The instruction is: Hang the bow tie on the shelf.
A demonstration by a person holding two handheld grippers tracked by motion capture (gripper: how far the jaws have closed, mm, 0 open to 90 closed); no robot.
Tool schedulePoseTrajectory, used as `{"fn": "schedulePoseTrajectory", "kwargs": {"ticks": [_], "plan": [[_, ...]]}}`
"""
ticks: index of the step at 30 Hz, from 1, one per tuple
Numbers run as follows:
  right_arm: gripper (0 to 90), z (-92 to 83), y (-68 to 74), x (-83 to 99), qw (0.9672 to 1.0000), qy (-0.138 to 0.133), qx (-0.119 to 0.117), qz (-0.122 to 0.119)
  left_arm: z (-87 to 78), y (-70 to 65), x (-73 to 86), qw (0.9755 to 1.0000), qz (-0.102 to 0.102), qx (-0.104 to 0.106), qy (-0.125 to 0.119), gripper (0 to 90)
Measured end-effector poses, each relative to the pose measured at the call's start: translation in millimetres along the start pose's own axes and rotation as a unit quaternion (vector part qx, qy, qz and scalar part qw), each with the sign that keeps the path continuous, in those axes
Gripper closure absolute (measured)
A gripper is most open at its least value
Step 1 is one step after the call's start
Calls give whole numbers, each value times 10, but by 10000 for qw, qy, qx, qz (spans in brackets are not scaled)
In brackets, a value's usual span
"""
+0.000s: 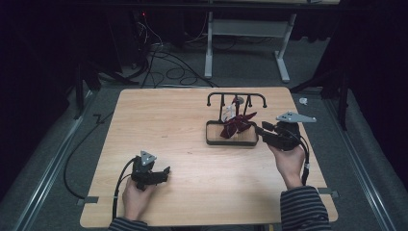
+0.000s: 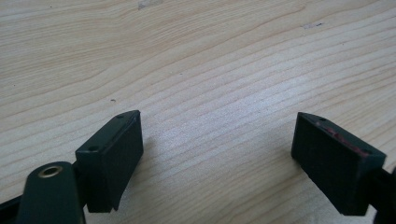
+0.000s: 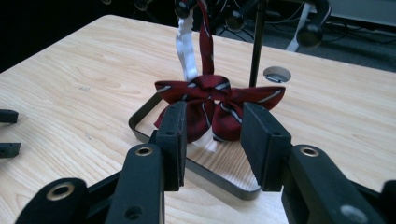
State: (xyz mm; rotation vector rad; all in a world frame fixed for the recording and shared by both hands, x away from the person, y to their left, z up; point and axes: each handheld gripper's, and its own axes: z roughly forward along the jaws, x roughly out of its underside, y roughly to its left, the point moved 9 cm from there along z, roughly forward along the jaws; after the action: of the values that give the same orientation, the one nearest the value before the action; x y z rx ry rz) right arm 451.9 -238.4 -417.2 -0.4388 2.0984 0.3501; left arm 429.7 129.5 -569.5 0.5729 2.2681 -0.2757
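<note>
Two grippers: left gripper (image 2: 217, 156) released; right gripper (image 3: 212, 140) released, bow tie (image 3: 217, 100) at 12 o'clock.
Risk: a tug may tip the stand (image 1: 236, 94).

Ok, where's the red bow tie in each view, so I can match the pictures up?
High view: bow tie right of centre, hanging over the black stand's tray, just left of the right gripper.
Left gripper view: not in it, just tabletop.
Right gripper view: bow tie at centre, beyond the open jaws.
Shared landmark: the tray under the tie.
</note>
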Motion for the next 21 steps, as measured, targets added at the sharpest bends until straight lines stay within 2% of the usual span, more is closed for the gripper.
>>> {"fn": "schedulePoseTrajectory", "kwargs": {"ticks": [5,21], "plan": [[629,11,-16,78,9999,40,-25,96,0,0,0,10000,0,-2,0,173],[628,72,4,273,9997,166,-70,146,0,0,0,10000,0,-1,0,173]]}}
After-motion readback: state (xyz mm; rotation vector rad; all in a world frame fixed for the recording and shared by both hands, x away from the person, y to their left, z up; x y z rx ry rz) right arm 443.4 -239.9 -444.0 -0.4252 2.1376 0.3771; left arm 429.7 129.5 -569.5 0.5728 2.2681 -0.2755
